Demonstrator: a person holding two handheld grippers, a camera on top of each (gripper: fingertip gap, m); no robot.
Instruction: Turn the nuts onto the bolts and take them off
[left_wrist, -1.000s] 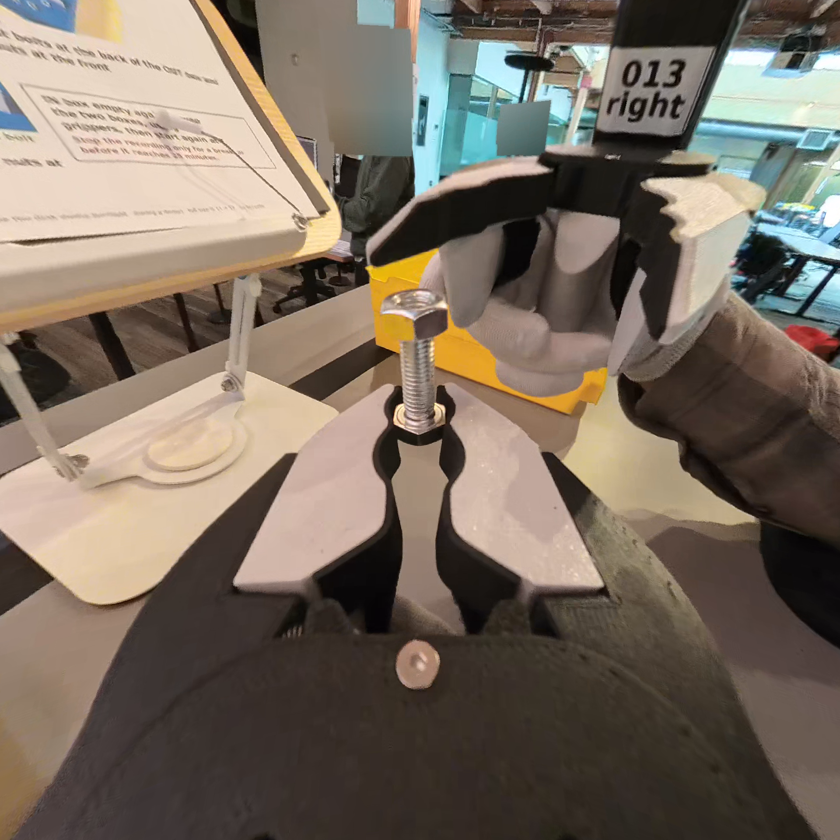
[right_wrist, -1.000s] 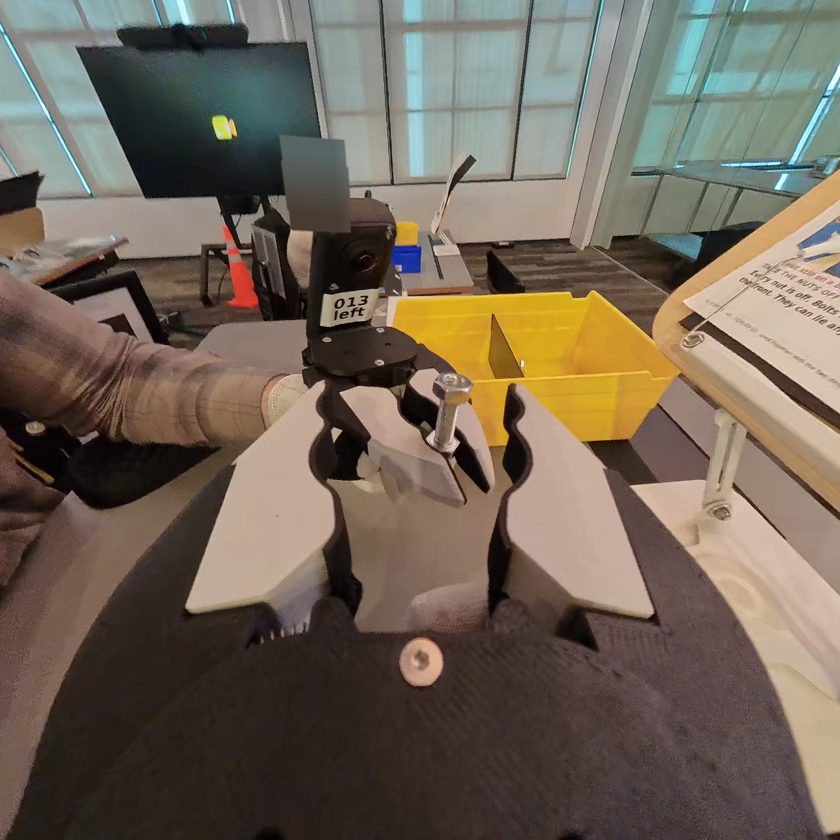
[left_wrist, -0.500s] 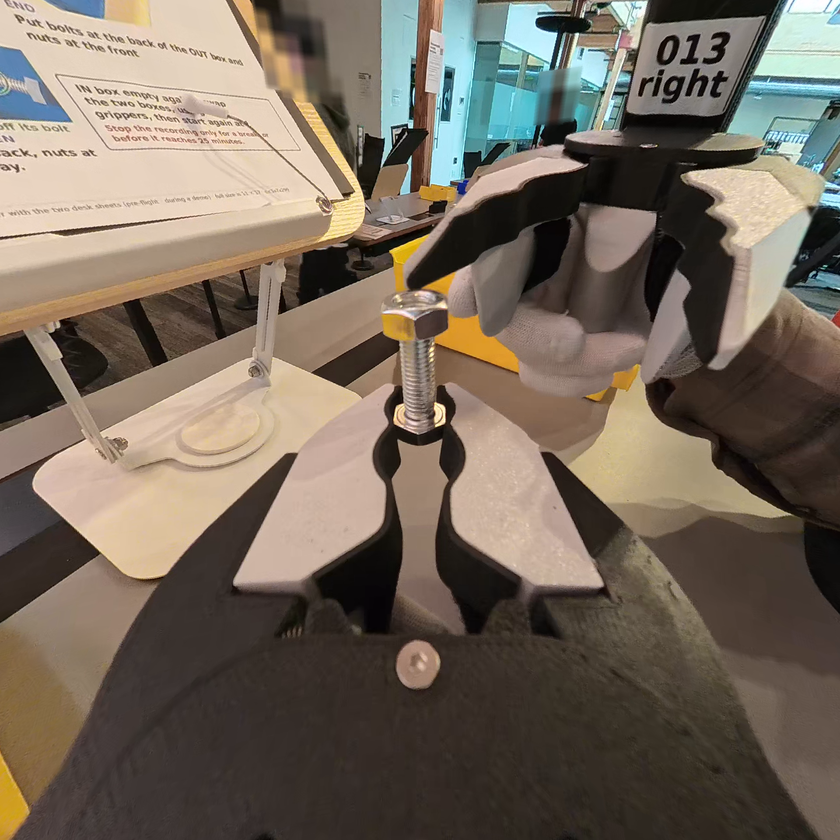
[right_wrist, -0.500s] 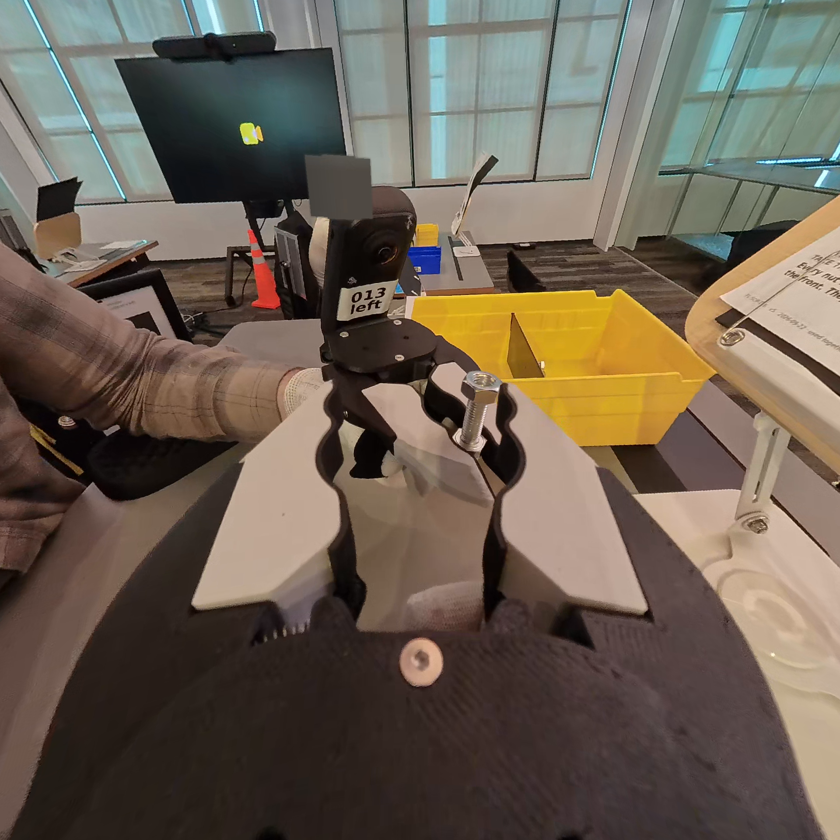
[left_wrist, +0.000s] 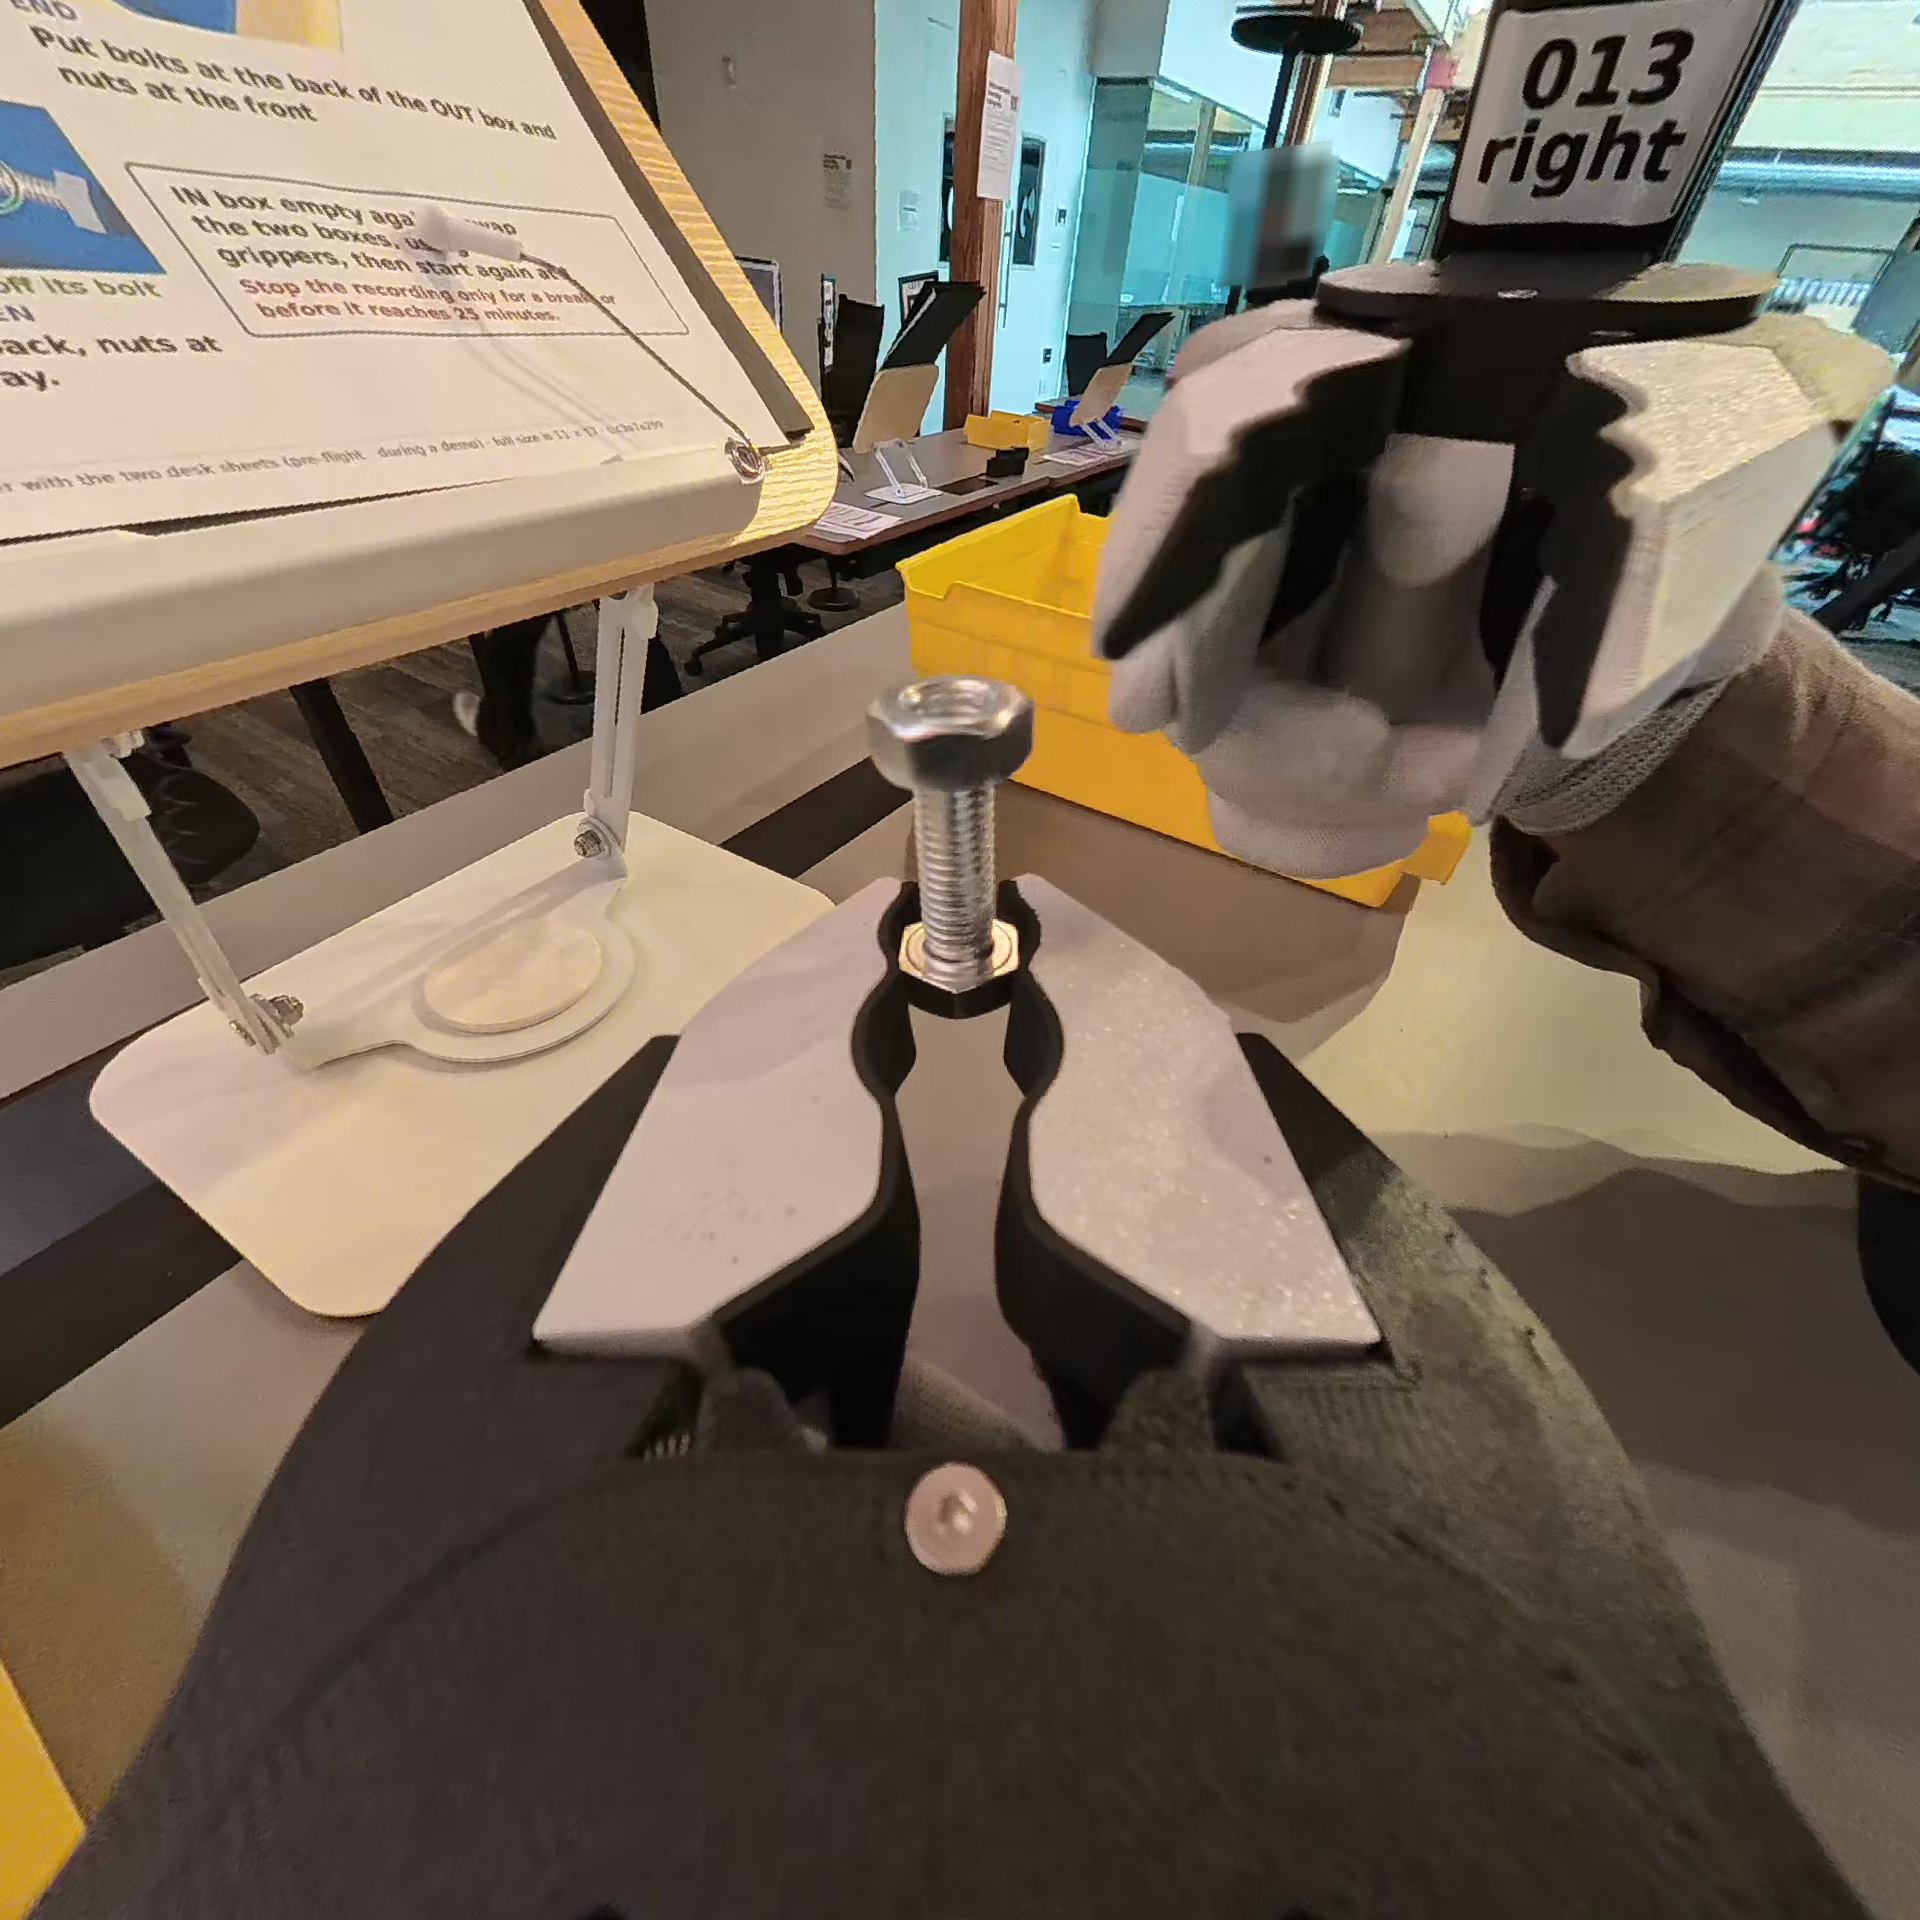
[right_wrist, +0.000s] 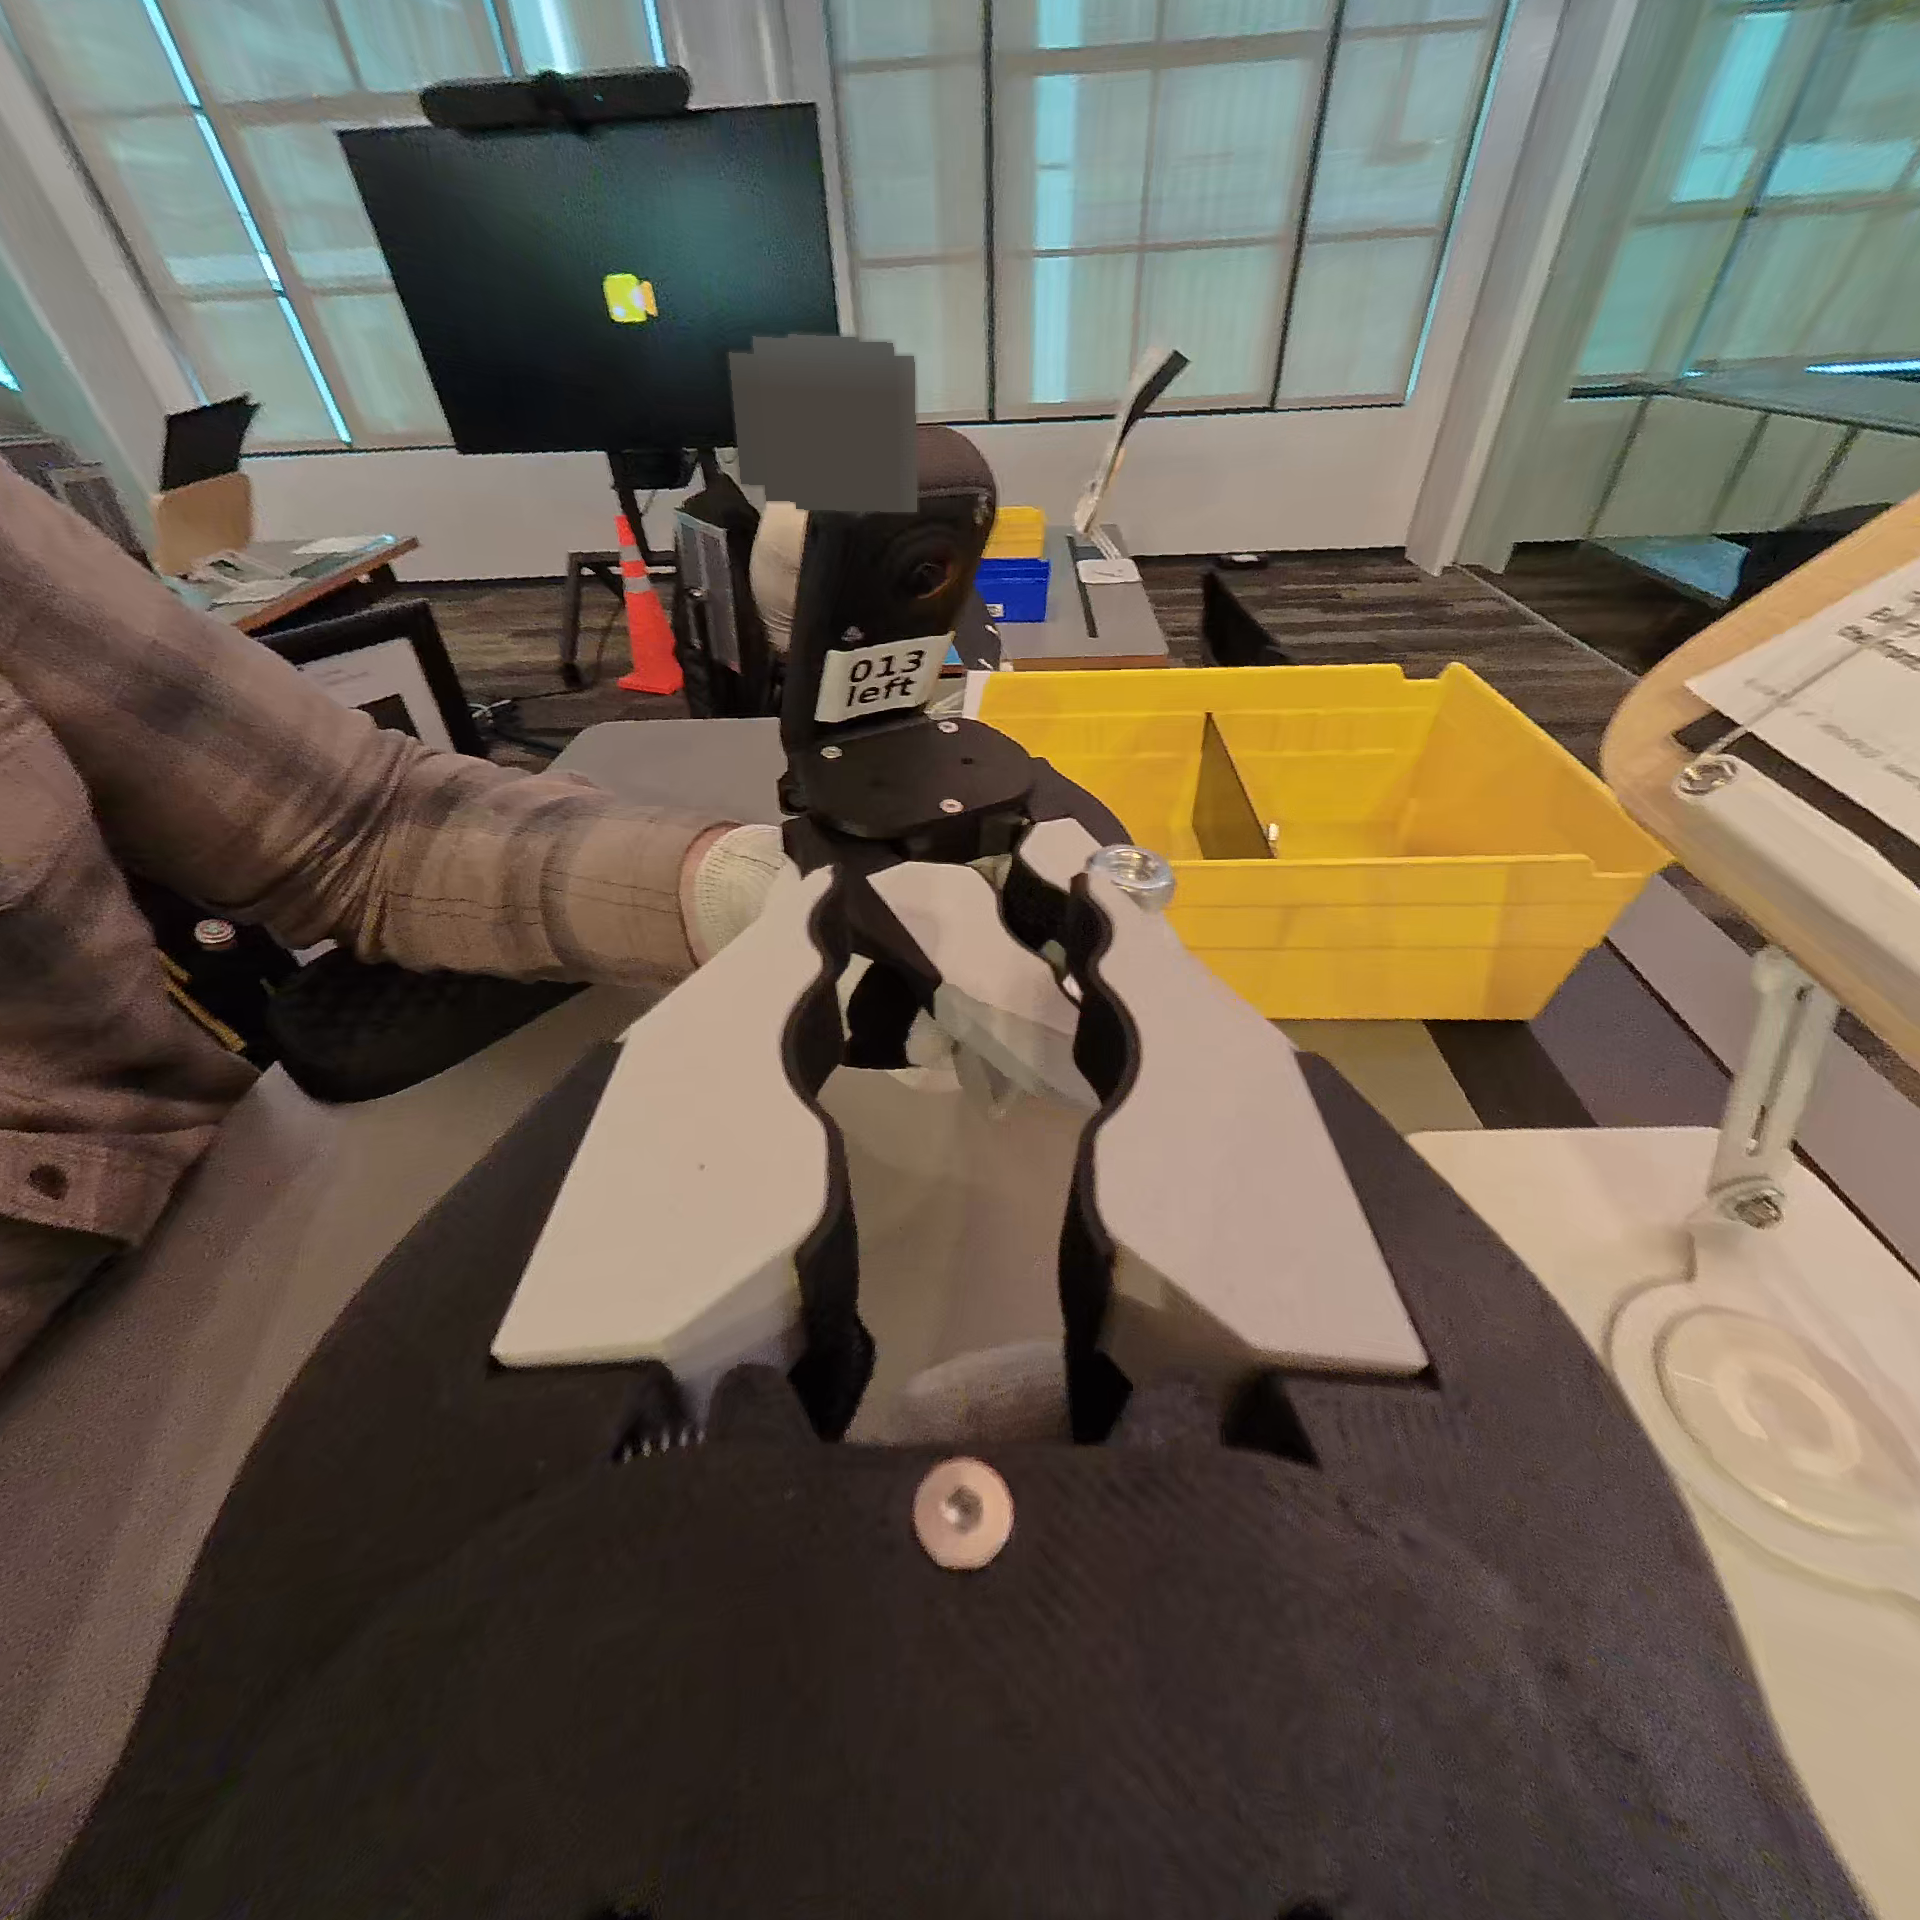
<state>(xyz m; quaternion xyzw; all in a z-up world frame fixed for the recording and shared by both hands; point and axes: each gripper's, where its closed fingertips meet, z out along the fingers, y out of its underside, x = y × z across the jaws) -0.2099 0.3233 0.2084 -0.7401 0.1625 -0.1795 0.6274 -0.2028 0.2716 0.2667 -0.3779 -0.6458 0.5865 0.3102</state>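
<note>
My left gripper (left_wrist: 954, 971) is shut on a silver nut (left_wrist: 954, 961) at its fingertips. A threaded bolt (left_wrist: 956, 862) stands upright out of the nut, its hex head (left_wrist: 951, 738) on top. My right gripper (left_wrist: 1340, 686) hangs open and empty above and to the right of the bolt head, jaws pointing down, clear of it. In the right wrist view the right gripper (right_wrist: 956, 904) is open with nothing between its jaws. The bolt head (right_wrist: 1127, 873) peeks over its right fingertip (right_wrist: 1101, 935); the rest of the bolt is hidden.
A yellow divided bin (right_wrist: 1351, 935) sits on the table behind the bolt, also seen in the left wrist view (left_wrist: 997, 613). A white document stand (left_wrist: 364, 1091) with an instruction board (left_wrist: 312, 312) stands left of it. A person's sleeved arm (right_wrist: 364, 852) holds the left gripper. The grippers' ends are close to 7 cm from one another.
The right gripper has narrowed its jaws a little and shifted, so the bolt went from between its fingers to behind its right fingertip. The left gripper still holds the nut.
</note>
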